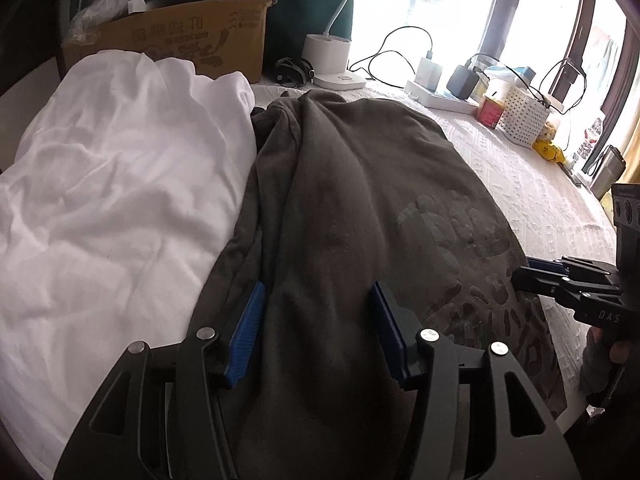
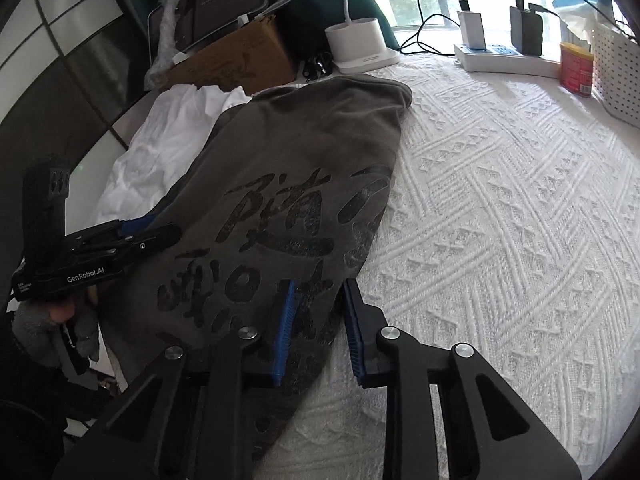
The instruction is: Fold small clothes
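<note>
A dark grey T-shirt (image 1: pixel 360 208) with a black printed design lies along the white textured bedcover; it also shows in the right wrist view (image 2: pixel 288 184). A crumpled white garment (image 1: pixel 120 184) lies to its left, partly under it. My left gripper (image 1: pixel 318 332) is open, its blue pads straddling a raised fold near the shirt's near end. My right gripper (image 2: pixel 318 328) is open over the shirt's right edge, one pad on the cloth and one over the bedcover. Each gripper shows in the other's view: the right (image 1: pixel 536 276), the left (image 2: pixel 160 228).
A cardboard box (image 1: pixel 180 40) with a plastic-wrapped item stands at the back. A white lamp base (image 2: pixel 360 44), power strip with chargers (image 2: pixel 504 56), red can (image 2: pixel 576 68) and white perforated basket (image 2: pixel 616 72) line the far edge by the window.
</note>
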`<state>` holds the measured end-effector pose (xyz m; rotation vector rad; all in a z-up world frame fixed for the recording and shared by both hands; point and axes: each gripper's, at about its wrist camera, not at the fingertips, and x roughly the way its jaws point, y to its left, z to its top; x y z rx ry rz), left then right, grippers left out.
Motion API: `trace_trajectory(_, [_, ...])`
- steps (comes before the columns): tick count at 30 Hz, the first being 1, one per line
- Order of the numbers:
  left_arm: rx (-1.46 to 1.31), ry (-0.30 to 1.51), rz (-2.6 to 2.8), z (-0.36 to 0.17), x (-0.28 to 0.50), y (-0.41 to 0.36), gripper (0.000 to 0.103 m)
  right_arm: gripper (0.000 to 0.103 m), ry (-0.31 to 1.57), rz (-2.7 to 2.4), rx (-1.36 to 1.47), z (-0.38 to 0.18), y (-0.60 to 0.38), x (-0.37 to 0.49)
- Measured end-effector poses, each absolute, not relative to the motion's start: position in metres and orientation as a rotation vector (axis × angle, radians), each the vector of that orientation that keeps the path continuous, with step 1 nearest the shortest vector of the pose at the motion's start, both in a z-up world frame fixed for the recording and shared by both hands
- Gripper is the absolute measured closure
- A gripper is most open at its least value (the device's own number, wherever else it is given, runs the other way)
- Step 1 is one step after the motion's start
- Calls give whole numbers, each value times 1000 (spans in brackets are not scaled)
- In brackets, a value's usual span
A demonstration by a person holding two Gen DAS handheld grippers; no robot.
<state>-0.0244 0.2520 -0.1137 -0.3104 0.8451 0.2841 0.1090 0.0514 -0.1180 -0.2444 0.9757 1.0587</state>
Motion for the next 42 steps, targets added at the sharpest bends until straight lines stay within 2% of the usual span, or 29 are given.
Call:
trace_trajectory(12, [-205,837,328,-112,-35,243,47,82,962,1090,-273,-119,43,74])
trace_trajectory(24, [-164,715,294,-73,-62,201,46,83,969,1111,-234,-120,15,50])
trace_trajectory(29, [-143,693,273,-67,-55,180,25,83,937,1071,-224,-110,-8,48])
trace_trajectory(31, [-135,693,263,-67,-51,171,21,82,919,1023,-229,-105,-18,49])
trace_trajectory(32, [-129,687,262,-65,-50,166,20,80,912,1012,-227,-104,-23,49])
trace_trajectory(35, [-114,655,274,-59,-46,155,18,56,885,965,-220,-98,-40,54])
trace_trajectory(36, [-112,641,274,-57,-45,151,17,52,876,950,-217,-96,-46,56])
trace_trajectory(38, [-97,615,279,-52,-42,142,8,49,864,921,-206,-92,-58,62])
trace_trajectory(42, [-51,570,260,-44,-33,122,4,49,841,850,-182,-85,-86,76])
